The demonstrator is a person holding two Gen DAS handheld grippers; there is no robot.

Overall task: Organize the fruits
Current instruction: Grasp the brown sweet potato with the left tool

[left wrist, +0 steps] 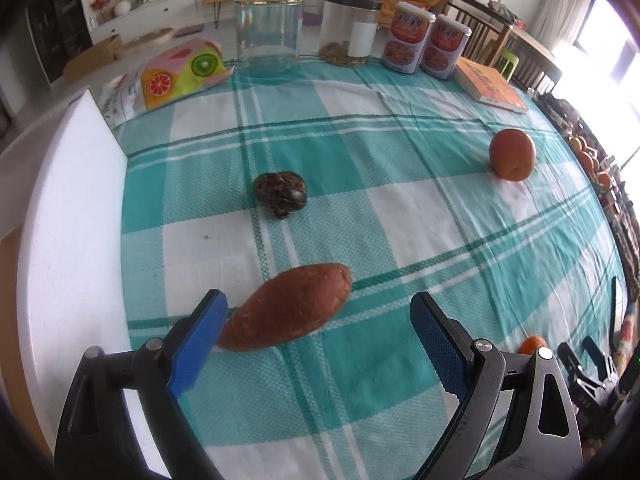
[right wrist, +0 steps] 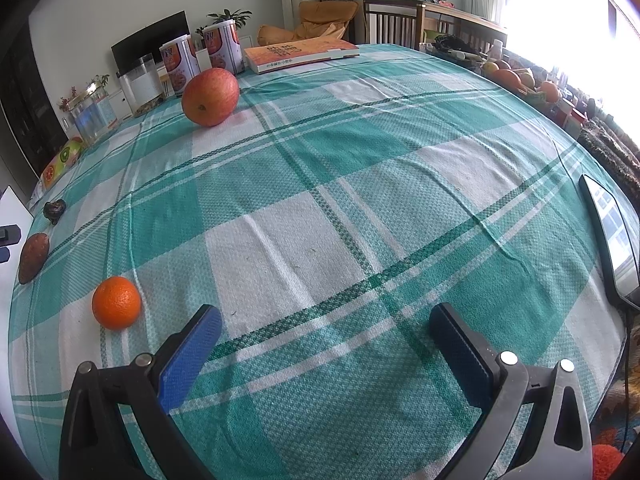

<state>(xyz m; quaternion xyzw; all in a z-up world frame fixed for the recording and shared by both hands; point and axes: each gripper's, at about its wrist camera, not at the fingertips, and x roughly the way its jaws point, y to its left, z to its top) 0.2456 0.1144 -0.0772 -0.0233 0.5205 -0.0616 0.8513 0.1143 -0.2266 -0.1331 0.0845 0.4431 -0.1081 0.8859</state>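
**Both grippers wide apart over scattered produce**

While the white board [left wrist: 72, 208] lies along the left edge of the desk's teal-and-white checked cloth [left wrist: 400, 216], the left gripper [left wrist: 316, 336] hangs released and empty above the reddish-brown sweet potato [left wrist: 286, 308]. Beyond sits a dark wrinkled lump [left wrist: 280, 194], and far right a red-orange apple [left wrist: 513, 155]. The right gripper [right wrist: 326, 344], also spread and holding nothing, has the small orange [right wrist: 116, 303] just left of it.
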